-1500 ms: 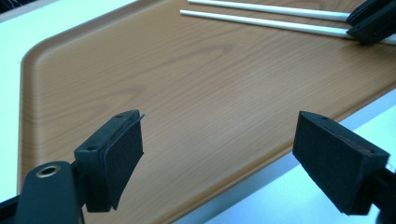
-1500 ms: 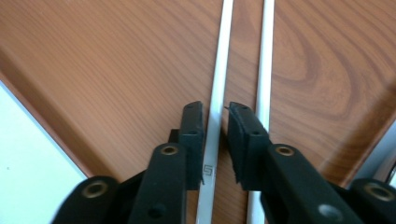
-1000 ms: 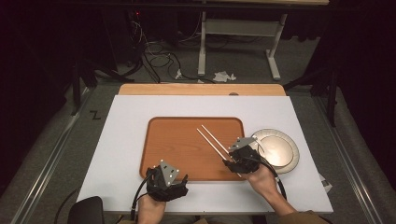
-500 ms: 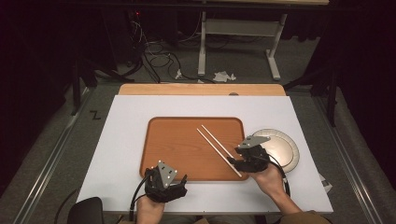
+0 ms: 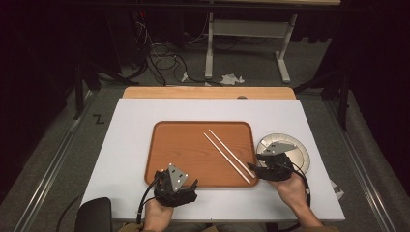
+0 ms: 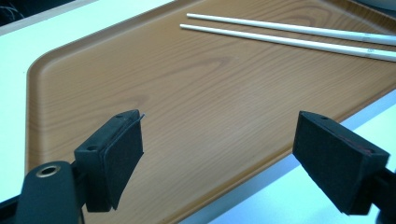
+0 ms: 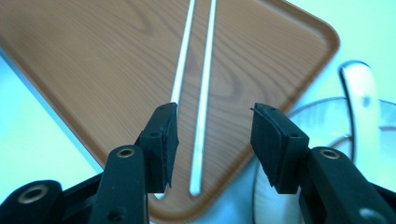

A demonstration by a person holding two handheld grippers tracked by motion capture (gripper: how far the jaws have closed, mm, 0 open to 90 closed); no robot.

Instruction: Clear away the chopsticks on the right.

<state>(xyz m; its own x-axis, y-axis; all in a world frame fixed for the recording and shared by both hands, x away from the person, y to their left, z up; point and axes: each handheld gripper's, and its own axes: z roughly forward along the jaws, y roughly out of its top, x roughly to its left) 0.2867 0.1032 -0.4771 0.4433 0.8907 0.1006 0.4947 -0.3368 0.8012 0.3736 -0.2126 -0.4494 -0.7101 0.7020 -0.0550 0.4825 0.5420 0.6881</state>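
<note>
Two white chopsticks (image 5: 227, 154) lie side by side, slanting across the right half of a brown wood-grain tray (image 5: 183, 145). My right gripper (image 5: 261, 170) hovers open at the tray's near right corner. In the right gripper view its jaws stand apart around the near end of one chopstick (image 7: 201, 130), not touching it; the other chopstick (image 7: 182, 70) runs behind the left pad (image 7: 163, 140). My left gripper (image 5: 178, 182) sits at the tray's near edge, open wide with nothing between its pads (image 6: 114, 154). From the left gripper view the chopsticks (image 6: 289, 37) lie far off.
A round silver plate (image 5: 297, 151) rests on the white table (image 5: 125, 145) just right of the tray, partly under my right gripper. A pale rounded piece (image 7: 359, 93) lies on the plate. A wooden strip (image 5: 208, 93) borders the table's far edge.
My right gripper has shifted a little to the right and toward the person, nearer the tray's corner. The chopsticks and the left gripper have stayed put.
</note>
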